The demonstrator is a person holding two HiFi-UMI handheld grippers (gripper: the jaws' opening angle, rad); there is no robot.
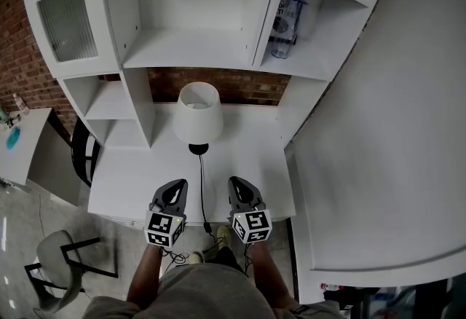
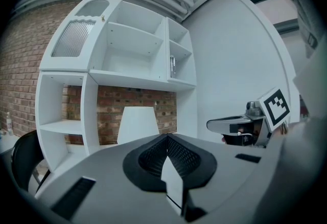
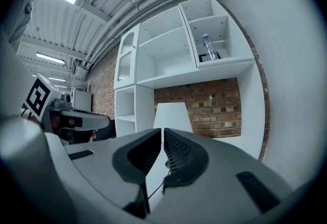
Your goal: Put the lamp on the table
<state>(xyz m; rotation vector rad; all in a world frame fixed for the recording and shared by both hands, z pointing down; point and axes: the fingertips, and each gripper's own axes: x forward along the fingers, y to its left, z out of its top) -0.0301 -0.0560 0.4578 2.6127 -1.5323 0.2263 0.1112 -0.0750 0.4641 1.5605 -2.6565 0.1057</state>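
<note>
- Lamp [image 1: 197, 112] is standing upright on the white desk [image 1: 138, 179], well back under the shelf unit [image 1: 189, 48] and close to the brick wall [image 1: 233, 84]; judged from that, the placing looks done
- White shade on top and a small dark base [image 1: 198, 148] showing just below it in the head view; the stem is hidden under the shade
- Black cord [image 1: 203, 194] runs from the base straight toward the near edge of the desk, passing between the two grippers and dropping off the edge
- Left gripper [image 1: 175, 190] sits at the near edge, well apart from the lamp, its fingers [image 2: 153, 156] pressed together with nothing between them
- Right gripper [image 1: 239, 185] sits beside it across the cord, fingers [image 3: 176, 154] closed to a thin slit, also empty
- Handling call: it looks like a light lamp, with whatever weight it has down in the base, so it should tip easily if pushed high up
- The shade looks thin and likely soft or crushable; squeezing it risks a dent and a slipping hold
- Best hold, I'd say, is the stem under the shade or the rim of the base, where it is stiff and narrow enough for the fingers
- Watch that trailing cord: a snag or tug on it could drag the lamp over
</note>
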